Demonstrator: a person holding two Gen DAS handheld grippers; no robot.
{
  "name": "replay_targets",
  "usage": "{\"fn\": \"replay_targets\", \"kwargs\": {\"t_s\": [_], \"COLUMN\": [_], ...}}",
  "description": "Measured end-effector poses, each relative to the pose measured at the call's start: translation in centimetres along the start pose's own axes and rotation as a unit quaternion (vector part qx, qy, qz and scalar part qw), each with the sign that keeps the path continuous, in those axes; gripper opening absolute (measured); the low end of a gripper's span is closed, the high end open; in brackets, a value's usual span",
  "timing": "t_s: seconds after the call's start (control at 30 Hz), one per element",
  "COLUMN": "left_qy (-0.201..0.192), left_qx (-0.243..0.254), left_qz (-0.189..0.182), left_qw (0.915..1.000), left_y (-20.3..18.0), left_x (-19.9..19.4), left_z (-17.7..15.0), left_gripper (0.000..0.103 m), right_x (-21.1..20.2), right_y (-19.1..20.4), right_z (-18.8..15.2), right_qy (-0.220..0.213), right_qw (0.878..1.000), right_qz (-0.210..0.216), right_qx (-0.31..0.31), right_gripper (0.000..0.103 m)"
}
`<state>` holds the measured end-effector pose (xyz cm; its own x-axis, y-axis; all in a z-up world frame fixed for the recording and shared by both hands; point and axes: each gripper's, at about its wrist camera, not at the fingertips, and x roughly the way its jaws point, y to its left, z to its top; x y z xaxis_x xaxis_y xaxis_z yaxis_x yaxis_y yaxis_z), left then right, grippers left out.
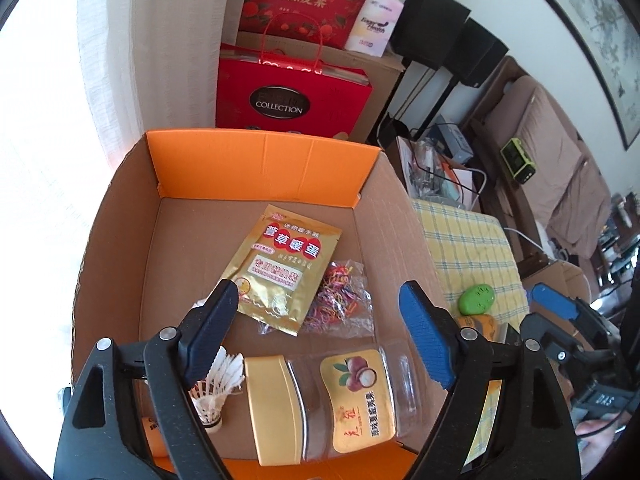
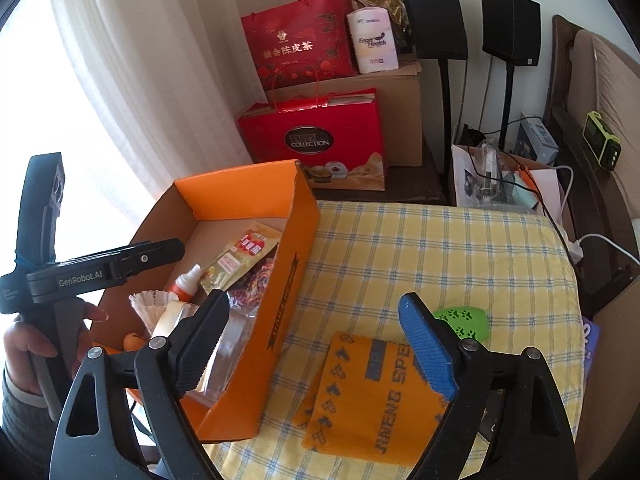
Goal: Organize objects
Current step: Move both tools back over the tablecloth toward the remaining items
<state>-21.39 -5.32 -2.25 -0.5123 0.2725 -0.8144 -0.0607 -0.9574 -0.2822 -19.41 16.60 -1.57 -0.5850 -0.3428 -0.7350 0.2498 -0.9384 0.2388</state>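
An orange cardboard box (image 1: 260, 168) stands open on a yellow checked cloth (image 2: 440, 260). Inside lie a gold sachet (image 1: 280, 272), a bag of coloured rubber bands (image 1: 340, 296), a shuttlecock (image 1: 216, 384) and a clear jar with a gold lid (image 1: 320, 396). My left gripper (image 1: 318, 296) hangs open above the box with nothing between its fingers. My right gripper (image 2: 314, 302) stands open above the box's right wall (image 2: 280, 300), also holding nothing. Right of the box lie an orange cloth (image 2: 372, 392) and a green oval thing (image 2: 464, 318). A white spray bottle (image 2: 188, 284) stands in the box.
Red gift bags (image 2: 316, 140) and a brown carton (image 2: 400, 120) sit behind the box. Two black speakers on stands (image 2: 436, 20) and a cluttered open box (image 2: 496, 176) stand at the back right. A sofa (image 1: 552, 152) runs along the right, a white curtain (image 2: 140, 80) hangs left.
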Motion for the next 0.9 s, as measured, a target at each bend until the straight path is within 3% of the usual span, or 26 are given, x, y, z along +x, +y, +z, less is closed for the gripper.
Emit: {"fn": "replay_targets", "kwargs": {"t_s": [0.13,0.3,0.33,0.47,0.9], "left_qy": [-0.008,-0.015,-0.015,-0.021,-0.011], "left_qx": [0.013,0.035,0.039,0.066,0.113], "left_qz": [0.003,0.001,-0.001,-0.001,-0.052], "left_qw": [0.9999,0.9993,0.9991,0.9976,0.9922], "left_y": [-0.9,-2.6,-3.0,-4.7,-10.3], "left_x": [-0.5,-1.0,-1.1,-1.5,-1.8], "left_z": [-0.5,-1.5,-1.6,-2.7,-5.7], "left_gripper": [0.09,0.096,0.103,0.103,0.103], "right_x": [-0.6,-1.4,-1.5,-2.3,-5.0], "right_y": [-1.3,-2.8,-3.1,-4.4,-10.4], "right_z": [-0.4,-1.0,-1.1,-1.7,-4.9], "right_qy": [-0.001,0.002,0.003,0.005,0.005], "right_qw": [1.0,0.999,0.999,0.999,0.994], "right_qz": [-0.013,-0.029,-0.033,-0.045,-0.092], "right_qx": [0.008,0.013,0.015,0.02,0.053], "right_gripper": [0.102,0.102,0.102,0.102,0.102]}}
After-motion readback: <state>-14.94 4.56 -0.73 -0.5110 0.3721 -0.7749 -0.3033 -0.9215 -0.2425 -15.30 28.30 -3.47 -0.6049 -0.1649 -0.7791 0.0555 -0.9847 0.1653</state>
